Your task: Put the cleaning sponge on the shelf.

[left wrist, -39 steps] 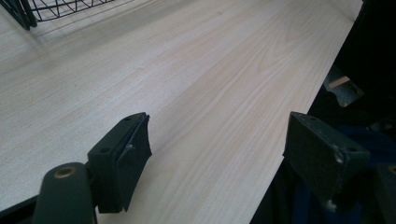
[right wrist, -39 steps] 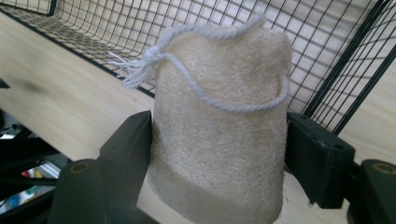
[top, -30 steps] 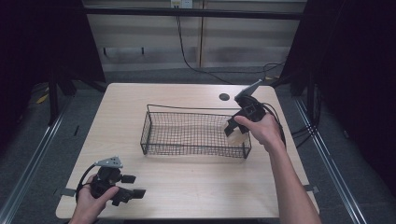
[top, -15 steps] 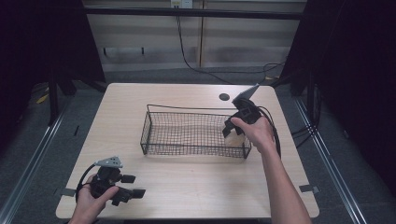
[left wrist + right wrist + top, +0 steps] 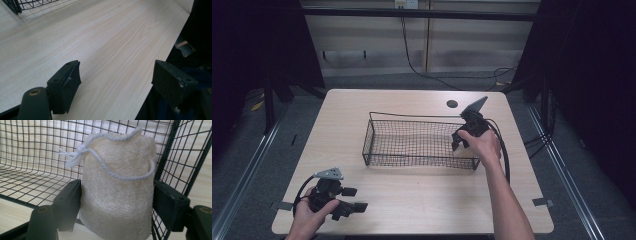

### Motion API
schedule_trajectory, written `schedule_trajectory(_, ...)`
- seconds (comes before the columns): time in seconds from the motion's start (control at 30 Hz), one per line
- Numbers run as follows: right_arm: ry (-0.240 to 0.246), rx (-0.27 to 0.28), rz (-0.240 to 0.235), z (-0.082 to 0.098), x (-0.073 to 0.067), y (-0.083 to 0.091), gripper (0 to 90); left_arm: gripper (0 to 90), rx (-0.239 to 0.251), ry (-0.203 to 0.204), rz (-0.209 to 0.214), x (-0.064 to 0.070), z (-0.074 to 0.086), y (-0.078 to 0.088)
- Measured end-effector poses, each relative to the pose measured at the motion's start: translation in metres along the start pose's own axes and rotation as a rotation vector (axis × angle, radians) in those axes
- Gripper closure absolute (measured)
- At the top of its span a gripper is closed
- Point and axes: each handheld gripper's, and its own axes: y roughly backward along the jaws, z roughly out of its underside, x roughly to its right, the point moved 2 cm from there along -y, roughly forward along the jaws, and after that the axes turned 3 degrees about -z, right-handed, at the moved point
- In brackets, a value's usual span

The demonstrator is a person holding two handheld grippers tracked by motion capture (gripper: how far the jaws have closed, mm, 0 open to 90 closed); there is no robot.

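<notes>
Taking the wire basket (image 5: pixel 417 145) as the landmark and going left to right: the left gripper (image 5: pixel 354 199) rests on the table (image 5: pixel 412 200) well in front of the basket's near-left corner, close to the table's front edge. In the left gripper view its 2 jaws stand wide apart with bare wood between them, so it grips nothing.

At the basket's right end, the right gripper (image 5: pixel 117 205) is clamped on a pale loofah pad (image 5: pixel 117 195) with a white string loop (image 5: pixel 117 173) (the knot frays out to the left). The pad sits just at the basket's right wall, held above the mesh floor as far as I can judge.

What could go wrong, in my view: the loop could catch on a wire, so the pad hangs up when let go. The spongy pad could also squeeze thin and slip. The jaws are close to the right wall, and a nudge could shove the light basket.
</notes>
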Motion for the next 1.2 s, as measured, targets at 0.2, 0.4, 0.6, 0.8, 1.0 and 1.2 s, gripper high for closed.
schedule_trajectory(0.2,-0.043,0.013,0.017,0.001,0.002,-0.007,27.0,22.3,0.003,-0.004,0.000,0.001,0.000,0.001)
schedule_trajectory(0.4,-0.042,0.008,0.028,0.001,0.003,-0.011,26.9,22.3,0.002,-0.004,-0.002,0.001,0.000,0.000)
schedule_trajectory(0.6,-0.032,-0.001,0.031,-0.001,0.000,-0.017,26.8,22.2,0.003,-0.005,-0.002,0.001,0.000,0.000)
schedule_trajectory(0.8,-0.016,-0.022,0.040,-0.002,-0.004,-0.022,26.6,22.2,0.002,-0.006,-0.001,0.001,0.000,0.000)
schedule_trajectory(1.0,-0.028,-0.024,0.049,-0.003,-0.004,-0.027,26.6,22.2,0.002,-0.004,0.000,0.001,0.000,0.000)
schedule_trajectory(1.2,-0.033,-0.031,0.058,-0.004,-0.005,-0.028,26.3,22.2,0.000,-0.004,0.003,0.001,0.000,0.000)
